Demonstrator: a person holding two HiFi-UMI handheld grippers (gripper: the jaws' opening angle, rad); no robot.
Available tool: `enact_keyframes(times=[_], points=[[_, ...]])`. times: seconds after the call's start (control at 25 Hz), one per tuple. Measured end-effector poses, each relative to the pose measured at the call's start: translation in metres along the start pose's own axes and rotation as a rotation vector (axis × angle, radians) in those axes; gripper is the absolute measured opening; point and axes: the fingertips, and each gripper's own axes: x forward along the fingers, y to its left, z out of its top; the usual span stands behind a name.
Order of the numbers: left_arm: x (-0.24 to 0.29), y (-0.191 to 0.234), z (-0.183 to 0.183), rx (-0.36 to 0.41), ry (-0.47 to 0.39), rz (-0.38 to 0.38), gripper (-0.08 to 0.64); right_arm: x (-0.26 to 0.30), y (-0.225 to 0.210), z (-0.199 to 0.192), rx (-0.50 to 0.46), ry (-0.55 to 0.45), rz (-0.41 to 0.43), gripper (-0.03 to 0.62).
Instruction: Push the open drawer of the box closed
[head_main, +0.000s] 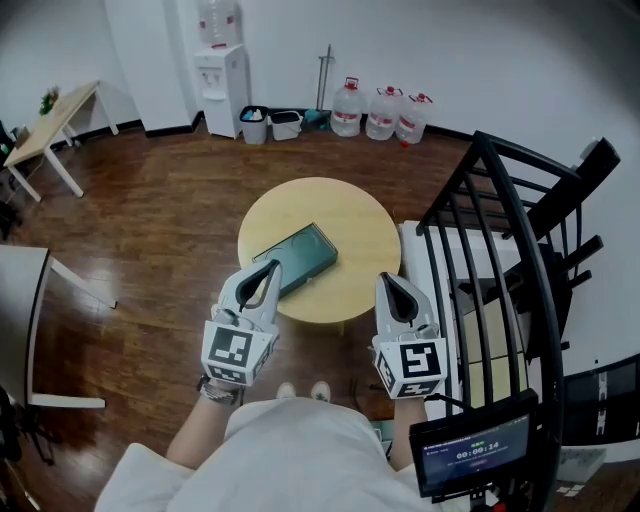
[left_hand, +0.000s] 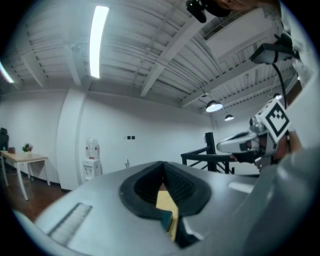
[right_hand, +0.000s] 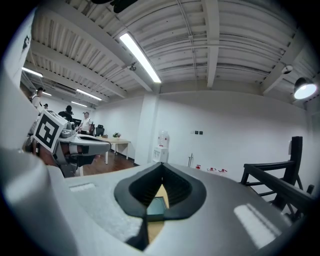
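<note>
A flat dark green box (head_main: 295, 258) lies on the round wooden table (head_main: 340, 210), left of its middle. Whether its drawer stands out I cannot make out from the head view. My left gripper (head_main: 268, 272) hangs over the table's near left edge, its tips just above the box's near end, jaws shut and empty. My right gripper (head_main: 389, 283) is at the table's near right edge, also shut with nothing held. In the left gripper view the shut jaws (left_hand: 162, 167) leave only a slit showing table and a box corner (left_hand: 165, 218). The right gripper view (right_hand: 161, 169) shows the box (right_hand: 156, 206) below its tips.
A black metal railing (head_main: 510, 260) rises close on the right, over a white bench (head_main: 418, 250). Water bottles (head_main: 380, 112), a dispenser (head_main: 222, 85) and bins stand along the far wall. A light table (head_main: 50, 125) is far left. A small screen (head_main: 470, 455) sits bottom right.
</note>
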Motion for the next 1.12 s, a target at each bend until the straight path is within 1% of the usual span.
enact_keyframes(times=[0.08,0.16,0.24,0.32,0.48,0.64,0.84,1.0,1.12], points=[[-0.001,-0.005,-0.004,0.009,0.007,-0.024,0.006,-0.001,0.005,0.004,-0.002,-0.014,0.012,0.003],[-0.002,-0.011,-0.004,0.035,0.01,-0.05,0.006,0.0,0.008,0.004,-0.003,-0.014,0.016,0.003],[-0.002,-0.012,-0.004,0.044,0.006,-0.059,0.006,0.003,0.009,0.002,0.0,-0.007,0.015,0.003],[-0.005,-0.008,-0.01,0.038,0.011,-0.056,0.006,0.005,0.011,-0.002,0.014,0.002,0.012,0.003],[-0.022,-0.001,-0.037,0.014,0.046,-0.059,0.006,0.001,0.024,-0.024,0.06,0.037,-0.009,0.003],[-0.023,0.003,-0.058,0.006,0.083,-0.077,0.006,0.004,0.025,-0.043,0.083,0.085,-0.026,0.003],[-0.022,0.0,-0.061,-0.018,0.083,-0.073,0.006,-0.001,0.023,-0.043,0.068,0.093,-0.031,0.003],[-0.029,-0.022,-0.055,0.005,0.052,-0.141,0.006,-0.009,0.028,-0.042,0.08,0.086,-0.025,0.003],[-0.043,-0.039,-0.053,0.005,0.042,-0.145,0.006,-0.028,0.037,-0.044,0.077,0.082,-0.016,0.003]])
